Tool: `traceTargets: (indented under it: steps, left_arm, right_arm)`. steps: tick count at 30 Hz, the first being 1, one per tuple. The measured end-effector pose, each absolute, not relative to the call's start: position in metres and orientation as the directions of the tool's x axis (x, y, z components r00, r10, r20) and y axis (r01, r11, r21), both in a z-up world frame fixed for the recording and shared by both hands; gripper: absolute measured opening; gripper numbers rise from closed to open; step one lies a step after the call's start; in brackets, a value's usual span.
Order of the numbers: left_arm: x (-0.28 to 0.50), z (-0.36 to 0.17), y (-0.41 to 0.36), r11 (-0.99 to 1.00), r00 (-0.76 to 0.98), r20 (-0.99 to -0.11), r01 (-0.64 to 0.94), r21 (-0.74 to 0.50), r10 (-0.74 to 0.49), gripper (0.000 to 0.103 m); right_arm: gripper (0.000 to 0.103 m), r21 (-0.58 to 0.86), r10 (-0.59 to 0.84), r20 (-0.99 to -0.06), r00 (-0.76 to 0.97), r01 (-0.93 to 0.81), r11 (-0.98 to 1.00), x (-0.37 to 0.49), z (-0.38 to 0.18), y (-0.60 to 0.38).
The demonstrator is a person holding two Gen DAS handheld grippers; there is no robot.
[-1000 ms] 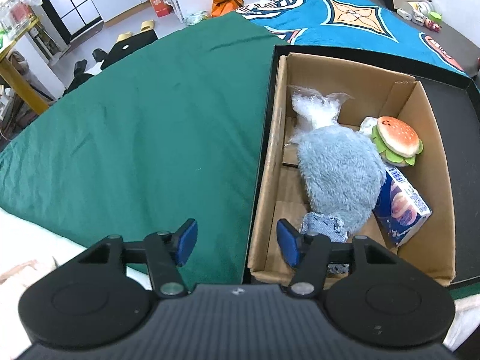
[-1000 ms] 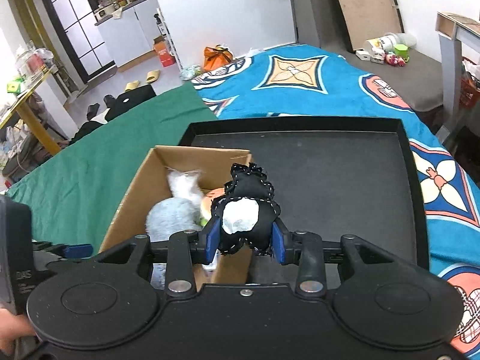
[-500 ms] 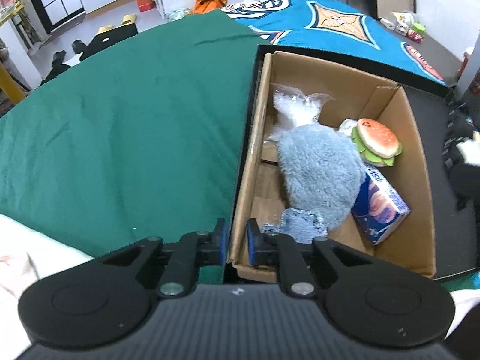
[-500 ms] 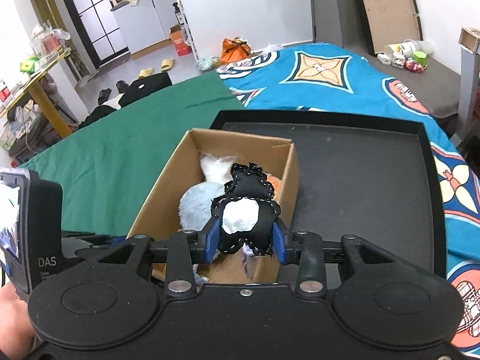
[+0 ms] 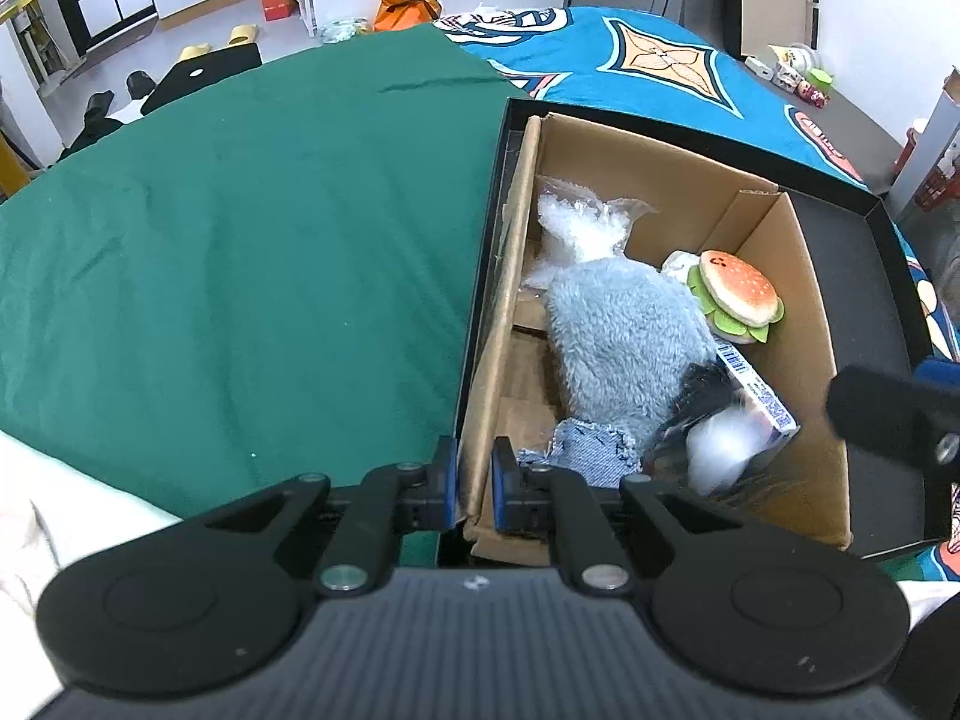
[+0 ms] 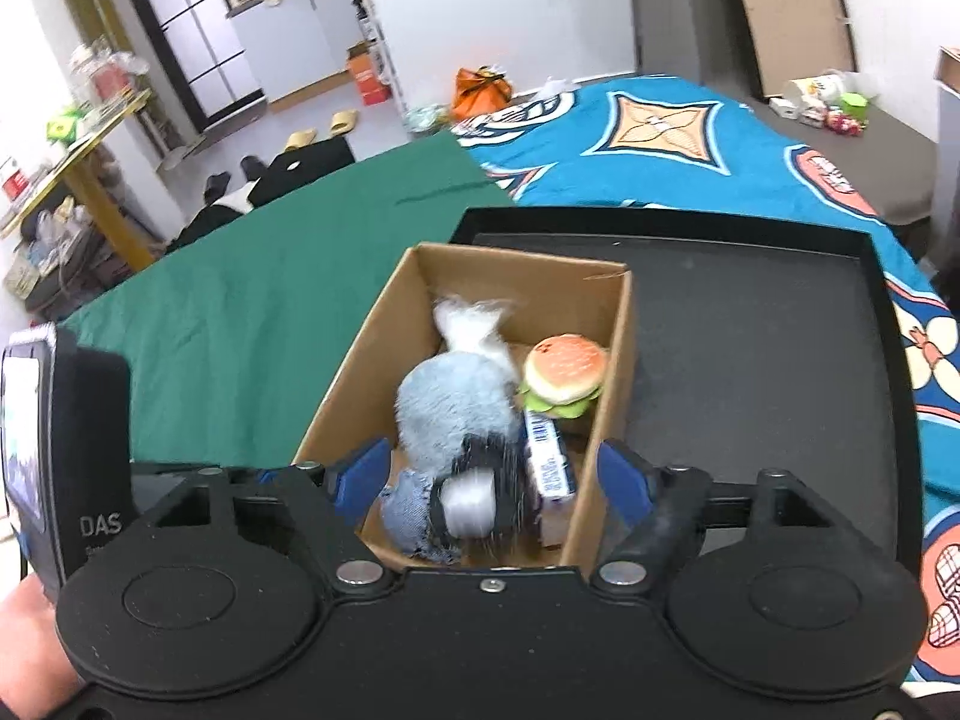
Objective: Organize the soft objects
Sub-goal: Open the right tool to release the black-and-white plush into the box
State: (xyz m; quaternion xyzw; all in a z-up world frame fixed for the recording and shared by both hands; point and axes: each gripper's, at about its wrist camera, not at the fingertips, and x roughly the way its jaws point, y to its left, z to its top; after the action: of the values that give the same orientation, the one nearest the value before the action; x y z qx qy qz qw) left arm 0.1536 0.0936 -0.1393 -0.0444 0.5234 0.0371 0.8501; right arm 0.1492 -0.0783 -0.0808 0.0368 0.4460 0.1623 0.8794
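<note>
A cardboard box (image 5: 774,252) (image 6: 372,360) stands in a black tray (image 6: 756,324). In it lie a grey-blue plush (image 5: 624,330) (image 6: 450,402), a burger toy (image 5: 738,294) (image 6: 564,372), a clear plastic bag (image 5: 576,228), a denim piece (image 5: 588,450), a tissue pack (image 6: 546,462) and a blurred black-and-white soft toy (image 5: 708,438) (image 6: 474,498). My left gripper (image 5: 474,474) is shut on the box's near left wall. My right gripper (image 6: 492,480) is open above the box's near end, with the black-and-white toy loose below it.
The tray sits on a bed with a green sheet (image 5: 240,240) on the left and a blue patterned cover (image 6: 690,138) at the back and right. The tray floor right of the box is bare. Floor clutter lies beyond the bed.
My right gripper has opened and let go of the black-and-white toy, which has dropped into the box. My left gripper stays clamped on the box wall.
</note>
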Motion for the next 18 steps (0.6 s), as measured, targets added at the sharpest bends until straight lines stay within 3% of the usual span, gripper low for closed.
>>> traceTargets:
  steps: [9, 18]
  left_arm:
    - [0.156, -0.138, 0.089, 0.996, 0.439, -0.898, -0.094, -0.007, 0.035, 0.010]
    - [0.152, -0.123, 0.077, 0.996, 0.446, -0.892, -0.078, 0.050, 0.080, 0.014]
  right_arm:
    - [0.076, 0.194, 0.284, -0.781, 0.556, -0.217, 0.957, 0.141, -0.078, -0.095]
    - [0.084, 0.216, 0.280, -0.771, 0.572, -0.179, 0.960, 0.132, -0.073, -0.121]
